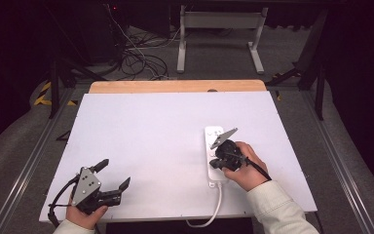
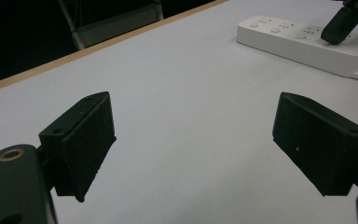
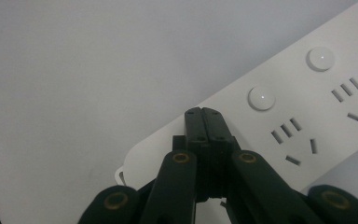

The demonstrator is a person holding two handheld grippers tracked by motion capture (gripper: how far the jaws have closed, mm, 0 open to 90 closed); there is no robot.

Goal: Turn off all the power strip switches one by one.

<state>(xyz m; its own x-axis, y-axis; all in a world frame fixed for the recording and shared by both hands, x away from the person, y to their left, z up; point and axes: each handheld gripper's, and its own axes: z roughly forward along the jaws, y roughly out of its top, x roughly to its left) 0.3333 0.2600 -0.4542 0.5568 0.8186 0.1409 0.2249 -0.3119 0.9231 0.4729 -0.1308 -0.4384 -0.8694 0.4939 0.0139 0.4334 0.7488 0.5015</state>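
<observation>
Right gripper view: right gripper (image 3: 202,112), jaws pressed together and empty, hides part of the power strip (image 3: 307,116); left gripper (image 1: 112,175) gapes empty, well apart.

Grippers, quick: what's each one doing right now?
Left gripper: open, nothing between the jaws.
Right gripper: closed, holding nothing, tips on the power strip.

Power strip (image 3: 307,107) seemingly smooth plastic, matt table (image 1: 151,141)
</observation>
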